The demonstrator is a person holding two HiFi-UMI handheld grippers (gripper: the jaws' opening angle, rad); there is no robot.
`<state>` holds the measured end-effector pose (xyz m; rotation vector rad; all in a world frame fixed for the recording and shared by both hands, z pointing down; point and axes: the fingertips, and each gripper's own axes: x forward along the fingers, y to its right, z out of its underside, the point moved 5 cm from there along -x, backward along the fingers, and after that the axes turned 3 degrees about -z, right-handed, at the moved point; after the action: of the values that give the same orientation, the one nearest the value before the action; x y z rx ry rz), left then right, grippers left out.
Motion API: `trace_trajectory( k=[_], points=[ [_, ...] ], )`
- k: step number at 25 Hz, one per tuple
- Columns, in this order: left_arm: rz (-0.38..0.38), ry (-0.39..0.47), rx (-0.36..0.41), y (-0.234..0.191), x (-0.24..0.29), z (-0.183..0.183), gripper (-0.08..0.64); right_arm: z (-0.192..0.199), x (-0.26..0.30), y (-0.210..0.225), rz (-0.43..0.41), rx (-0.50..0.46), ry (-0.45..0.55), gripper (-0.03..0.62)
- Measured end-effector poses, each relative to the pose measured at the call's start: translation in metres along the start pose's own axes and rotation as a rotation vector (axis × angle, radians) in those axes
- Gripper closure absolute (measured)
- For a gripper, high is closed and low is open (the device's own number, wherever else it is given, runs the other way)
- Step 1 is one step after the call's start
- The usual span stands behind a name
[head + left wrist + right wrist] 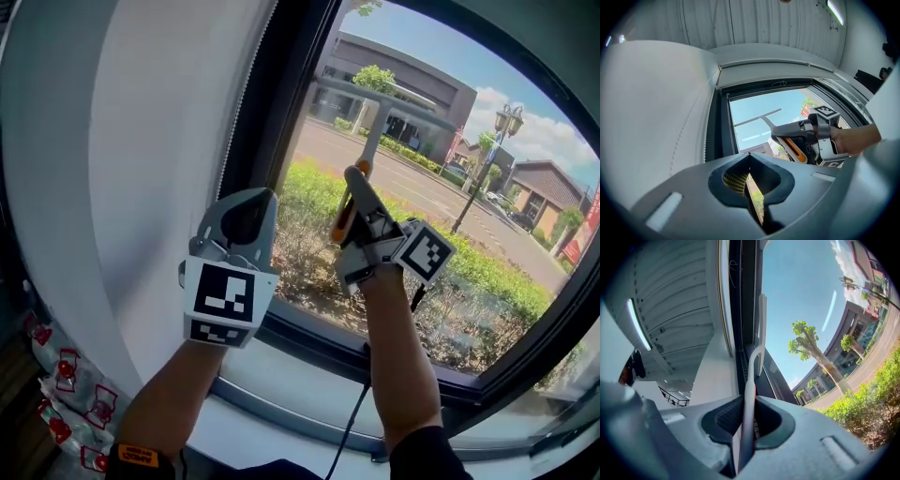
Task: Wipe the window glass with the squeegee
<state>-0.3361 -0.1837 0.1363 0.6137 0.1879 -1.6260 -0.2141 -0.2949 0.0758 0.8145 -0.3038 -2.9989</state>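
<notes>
Fingers of your right gripper [357, 185] clamp the squeegee [373, 131] handle, blade raised at the window glass [487, 234]. Your left gripper [246, 199] has its fingers closed together, holding nothing.

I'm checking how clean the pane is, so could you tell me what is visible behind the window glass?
Behind the window glass: a hedge, a road, a building and a street lamp. The right gripper and its squeegee cover a strip of that view.

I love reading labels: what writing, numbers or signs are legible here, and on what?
"C": on the right gripper, its cube face; the rest is cut off.
Orange wristband: print too small to read.
Red street banner: too blurred.
Marker squares are patterns, not text.
</notes>
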Motion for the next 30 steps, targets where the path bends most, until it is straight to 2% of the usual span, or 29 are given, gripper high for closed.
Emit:
trace_trajectory(
  k=[8,15,20,26,30],
  points=[
    [0.038,-0.041,-0.044,0.018,0.017,0.014,0.548,0.006,-0.004,0.013,0.032,0.054,-0.001,0.546],
    [0.069,-0.123,-0.111,0.039,-0.017,0.073,0.548,0.074,-0.045,0.008,0.071,0.144,-0.02,0.546],
    [0.071,-0.178,-0.143,0.054,-0.027,0.096,0.548,0.109,-0.073,0.013,0.113,0.217,-0.035,0.546],
    [0.067,-0.23,-0.146,0.065,-0.038,0.115,0.548,0.137,-0.093,0.013,0.138,0.274,-0.048,0.546],
    [0.061,-0.251,-0.14,0.063,-0.041,0.121,0.548,0.142,-0.096,0.017,0.144,0.28,-0.05,0.546]
  ],
)
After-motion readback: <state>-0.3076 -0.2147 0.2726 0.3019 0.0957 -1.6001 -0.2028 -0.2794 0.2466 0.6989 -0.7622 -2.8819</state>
